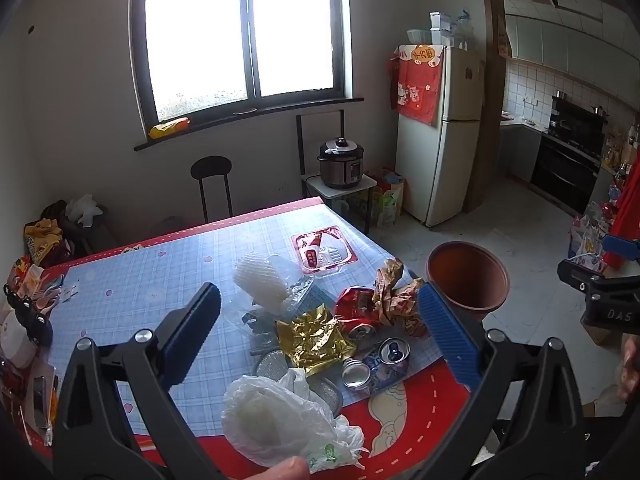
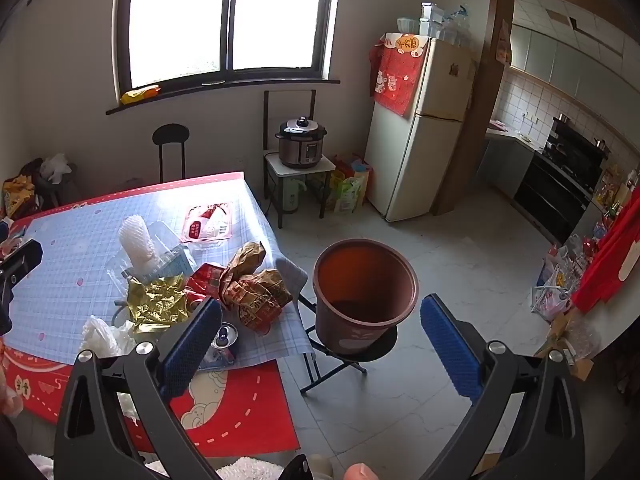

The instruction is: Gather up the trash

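Item: trash heap on the table (image 1: 132, 292) — gold wrapper (image 1: 314, 338), crushed cans (image 1: 382, 360), brown paper (image 2: 256, 288), white plastic bag (image 1: 280, 412). Bin (image 2: 362, 292) stands on a stool just beside the table's edge. Your left gripper (image 1: 320, 332) and right gripper (image 2: 320, 330) — both spread wide, holding nothing. Take one light piece first; pinch its middle.

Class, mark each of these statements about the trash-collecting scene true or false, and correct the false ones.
1. Both grippers stand open and hold nothing. True: left gripper, right gripper.
2. The brown bin stands on the table. False: it sits on a black stool beside the table.
3. The bin is heaped with trash. False: it looks nearly empty.
4. A gold foil wrapper lies among the trash on the table. True.
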A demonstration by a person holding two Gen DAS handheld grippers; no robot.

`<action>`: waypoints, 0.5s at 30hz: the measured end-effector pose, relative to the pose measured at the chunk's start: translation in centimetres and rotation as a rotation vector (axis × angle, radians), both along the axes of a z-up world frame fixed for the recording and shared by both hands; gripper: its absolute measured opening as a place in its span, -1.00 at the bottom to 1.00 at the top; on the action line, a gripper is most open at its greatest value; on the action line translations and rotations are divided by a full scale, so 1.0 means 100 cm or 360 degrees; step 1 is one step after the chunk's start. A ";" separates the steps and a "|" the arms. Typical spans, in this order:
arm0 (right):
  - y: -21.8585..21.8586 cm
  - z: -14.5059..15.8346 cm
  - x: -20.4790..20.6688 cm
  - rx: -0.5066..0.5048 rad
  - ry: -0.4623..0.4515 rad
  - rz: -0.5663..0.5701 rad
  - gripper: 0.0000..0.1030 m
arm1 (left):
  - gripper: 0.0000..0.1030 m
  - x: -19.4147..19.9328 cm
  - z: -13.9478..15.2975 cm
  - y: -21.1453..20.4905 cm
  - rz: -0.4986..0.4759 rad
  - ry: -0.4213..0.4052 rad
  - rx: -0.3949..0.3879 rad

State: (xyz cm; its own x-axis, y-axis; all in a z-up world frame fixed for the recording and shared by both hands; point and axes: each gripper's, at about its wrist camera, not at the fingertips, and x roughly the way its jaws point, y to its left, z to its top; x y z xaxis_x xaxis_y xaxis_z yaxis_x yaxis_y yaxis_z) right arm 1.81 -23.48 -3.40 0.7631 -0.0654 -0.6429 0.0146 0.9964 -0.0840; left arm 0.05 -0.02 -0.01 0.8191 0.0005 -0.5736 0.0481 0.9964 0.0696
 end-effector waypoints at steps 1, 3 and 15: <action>0.000 0.000 0.000 0.0002 0.0001 0.0000 0.91 | 0.89 0.000 0.000 0.000 0.0000 -0.0001 0.0003; -0.001 0.000 0.000 0.0003 0.0003 0.0001 0.91 | 0.89 0.001 0.000 -0.001 0.0001 -0.0001 0.0009; -0.001 0.001 -0.001 0.0009 0.0001 0.0003 0.91 | 0.89 -0.002 0.001 0.001 -0.0001 -0.0018 -0.0015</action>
State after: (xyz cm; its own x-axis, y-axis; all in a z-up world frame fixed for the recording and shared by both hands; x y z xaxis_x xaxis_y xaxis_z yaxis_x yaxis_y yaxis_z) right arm 1.73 -23.56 -3.33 0.7629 -0.0603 -0.6437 0.0129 0.9969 -0.0781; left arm -0.11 0.07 0.13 0.8254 -0.0057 -0.5645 0.0483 0.9970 0.0606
